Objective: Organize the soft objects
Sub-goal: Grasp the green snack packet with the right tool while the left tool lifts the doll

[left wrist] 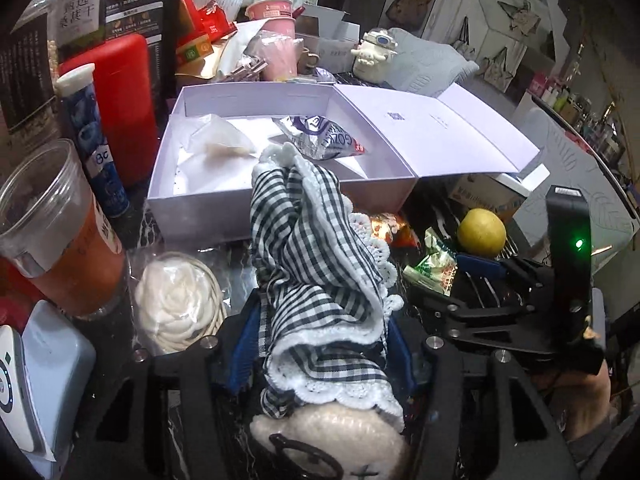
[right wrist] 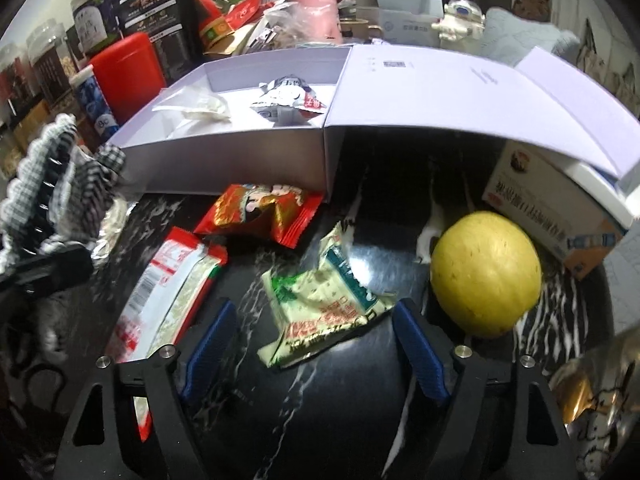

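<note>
Gingham cloth [left wrist: 316, 264] with its white lace edging is bunched between the blue pads of our left gripper [left wrist: 320, 344], which is clamped on it, the fabric standing up in a tall fold just in front of the open white box [left wrist: 224, 204]. Under the cloth, close to the camera, sits a cream plush toy [left wrist: 332, 440]; we cannot tell whether it is attached to the fabric or merely lying below it.

Our right gripper [right wrist: 312, 344] hangs over the dark marbled tabletop [right wrist: 384, 248] with its jaws apart, nothing pinched. The pale green snack packet [right wrist: 324, 308] lies between its fingers, and the yellow fruit [right wrist: 486, 274] sits just beside the right finger.

We read the step as carrying the cloth into the box, where a silver packet [left wrist: 320, 136] and a clear bag [left wrist: 218, 140] already lie. To do it well, we lift high enough for the trailing hem to clear the front wall, aim for the bare floor left of the silver packet, and let go only once the fabric is resting inside. Watch the lace edge: it could catch on the rim.
</note>
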Demonstrator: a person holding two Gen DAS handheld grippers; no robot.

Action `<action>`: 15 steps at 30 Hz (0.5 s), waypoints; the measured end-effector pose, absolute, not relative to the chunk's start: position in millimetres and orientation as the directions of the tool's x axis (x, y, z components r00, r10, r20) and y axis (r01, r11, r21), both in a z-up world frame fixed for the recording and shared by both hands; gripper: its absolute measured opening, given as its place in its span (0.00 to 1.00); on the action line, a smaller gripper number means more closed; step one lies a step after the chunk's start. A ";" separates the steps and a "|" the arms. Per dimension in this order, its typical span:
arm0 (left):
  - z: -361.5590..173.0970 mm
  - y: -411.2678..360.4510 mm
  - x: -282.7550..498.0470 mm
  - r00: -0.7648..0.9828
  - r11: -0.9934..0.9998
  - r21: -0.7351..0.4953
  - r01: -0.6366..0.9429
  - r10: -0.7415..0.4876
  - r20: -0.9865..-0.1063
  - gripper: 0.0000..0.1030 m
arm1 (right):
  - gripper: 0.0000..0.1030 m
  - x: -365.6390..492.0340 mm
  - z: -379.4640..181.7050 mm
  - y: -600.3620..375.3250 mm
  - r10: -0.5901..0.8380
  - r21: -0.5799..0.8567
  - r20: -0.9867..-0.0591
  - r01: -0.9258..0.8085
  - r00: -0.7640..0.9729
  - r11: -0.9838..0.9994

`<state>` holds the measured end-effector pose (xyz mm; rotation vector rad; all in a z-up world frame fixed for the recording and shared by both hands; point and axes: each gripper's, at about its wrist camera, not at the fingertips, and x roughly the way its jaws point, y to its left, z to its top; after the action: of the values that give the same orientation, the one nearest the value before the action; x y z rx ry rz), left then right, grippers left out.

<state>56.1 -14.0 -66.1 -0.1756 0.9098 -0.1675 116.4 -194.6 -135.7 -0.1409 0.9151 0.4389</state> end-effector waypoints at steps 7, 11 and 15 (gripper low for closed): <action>-68.1 -14.2 52.3 0.600 0.970 -0.233 0.067 -0.226 -0.768 0.54 | 0.58 111.8 -135.1 -186.6 0.272 0.009 -0.793 -0.436 0.545 0.900; -66.3 -13.8 46.5 0.606 0.970 -0.234 0.066 -0.226 -0.763 0.54 | 0.55 101.9 -133.7 -188.9 0.285 0.031 -0.789 -0.429 0.544 0.903; -62.1 -13.3 34.8 0.617 0.970 -0.233 0.067 -0.223 -0.754 0.54 | 0.34 87.1 -132.0 -195.4 0.302 0.064 -0.783 -0.412 0.544 0.909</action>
<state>34.8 -13.3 -62.1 -0.1888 0.8913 -0.1680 87.1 -195.4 -132.0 -0.1334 0.9008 0.4252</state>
